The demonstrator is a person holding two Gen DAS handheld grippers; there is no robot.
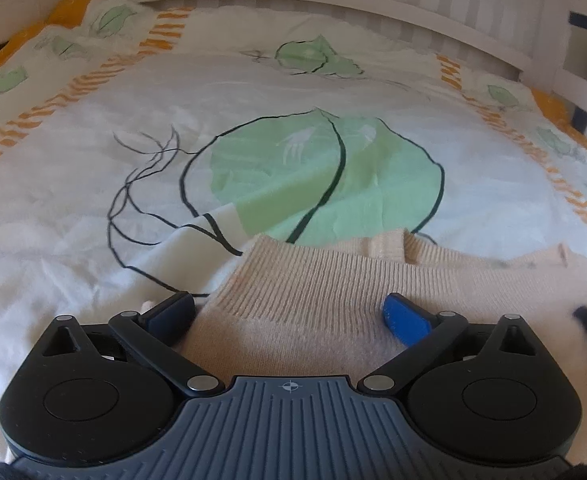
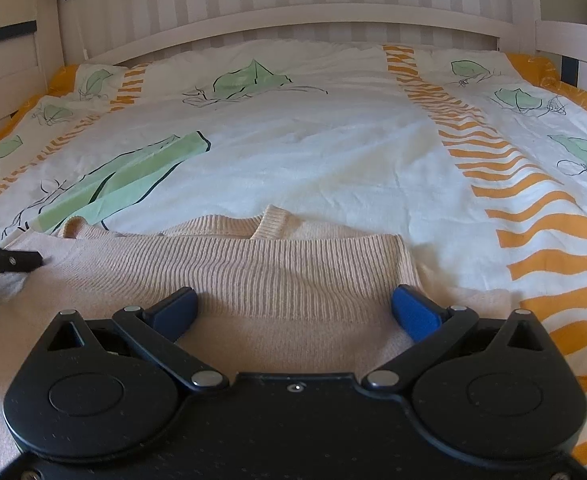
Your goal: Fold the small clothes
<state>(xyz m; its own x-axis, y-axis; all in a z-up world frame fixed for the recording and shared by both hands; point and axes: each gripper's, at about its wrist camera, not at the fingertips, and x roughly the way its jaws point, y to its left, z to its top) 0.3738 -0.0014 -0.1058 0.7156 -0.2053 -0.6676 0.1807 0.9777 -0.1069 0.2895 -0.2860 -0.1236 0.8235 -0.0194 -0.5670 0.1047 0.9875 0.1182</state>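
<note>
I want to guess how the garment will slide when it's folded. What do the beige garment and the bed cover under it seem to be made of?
Beige garment: apparently a soft knit, perhaps wool or cotton, matte; its hem band shows vertical ribbing, the body looks fuzzy. Bed cover: seemingly thin, smooth woven cotton, matte, printed with green leaves and orange stripes; fine creases show.

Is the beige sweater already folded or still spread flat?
Partly folded: the beige sweater has its ribbed hem doubled over a second ribbed edge behind it. Both grippers hover open.
</note>
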